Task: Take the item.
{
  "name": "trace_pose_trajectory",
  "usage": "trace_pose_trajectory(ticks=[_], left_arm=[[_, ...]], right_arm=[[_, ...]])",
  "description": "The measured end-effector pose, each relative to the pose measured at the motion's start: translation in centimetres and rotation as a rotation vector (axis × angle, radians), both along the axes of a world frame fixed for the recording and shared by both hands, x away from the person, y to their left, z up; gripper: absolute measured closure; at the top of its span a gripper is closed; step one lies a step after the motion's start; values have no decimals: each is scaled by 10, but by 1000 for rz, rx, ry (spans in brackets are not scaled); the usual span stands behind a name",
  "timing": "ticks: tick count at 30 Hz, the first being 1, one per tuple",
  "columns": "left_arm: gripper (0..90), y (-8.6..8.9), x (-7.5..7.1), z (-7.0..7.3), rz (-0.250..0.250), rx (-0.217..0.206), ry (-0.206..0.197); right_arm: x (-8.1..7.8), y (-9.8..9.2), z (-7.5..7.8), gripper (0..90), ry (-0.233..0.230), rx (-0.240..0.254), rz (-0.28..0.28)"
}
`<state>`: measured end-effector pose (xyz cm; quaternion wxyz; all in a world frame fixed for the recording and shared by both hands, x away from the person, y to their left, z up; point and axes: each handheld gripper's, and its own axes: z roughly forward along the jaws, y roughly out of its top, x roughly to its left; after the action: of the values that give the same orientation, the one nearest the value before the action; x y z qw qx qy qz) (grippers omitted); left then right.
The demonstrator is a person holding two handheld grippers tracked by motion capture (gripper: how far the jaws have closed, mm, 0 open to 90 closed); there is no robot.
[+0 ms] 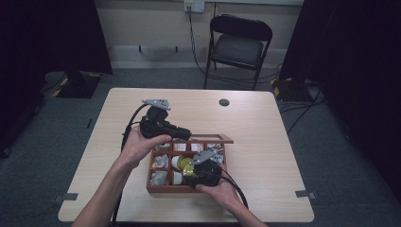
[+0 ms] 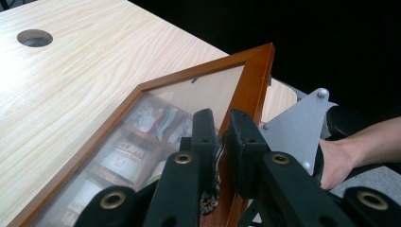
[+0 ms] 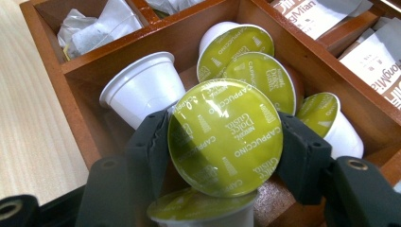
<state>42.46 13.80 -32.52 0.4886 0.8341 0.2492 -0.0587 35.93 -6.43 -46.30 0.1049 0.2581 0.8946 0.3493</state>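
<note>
A: What had the right gripper (image 3: 222, 156) got?

B: A green-lidded coffee capsule (image 3: 225, 137), pinched by its rim between both jaws, which were spread only as wide as the capsule. It hung just above the wooden box (image 1: 153, 188), over the compartment with the other capsules (image 3: 246, 54). The right hand (image 1: 222, 193) came in at the box's near edge.

A: And the left gripper (image 2: 221, 142)?

B: Jaws nearly together, clamped on the front edge of the box's glass-paned lid (image 2: 253, 78), with a small brass clasp (image 2: 210, 201) between them. The lid stood raised over the box's far side. The left hand (image 1: 142, 144) reached in from the box's left, wrist bent toward it.

A: Inside the box?

B: Tea sachets (image 3: 92, 28) and labelled packets (image 3: 373, 66) in the neighbouring compartments
</note>
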Motion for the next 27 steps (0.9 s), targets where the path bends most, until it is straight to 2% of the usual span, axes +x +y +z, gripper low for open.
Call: trace_pose_trajectory(ticks=[10,16,25,27], left_arm=[[816,0,0,0,1,-2,-1],[816,0,0,0,1,-1,2],[816,0,0,0,3,-1,-1],[816,0,0,0,-1,2,1]], right_arm=[[-5,-5,7,405,4,52,-8],[-11,-12,15,405,-19,104,-15],[-20,-25,25,405,-46,147,-19],[-23,-33,27,405,-52,158,-30]])
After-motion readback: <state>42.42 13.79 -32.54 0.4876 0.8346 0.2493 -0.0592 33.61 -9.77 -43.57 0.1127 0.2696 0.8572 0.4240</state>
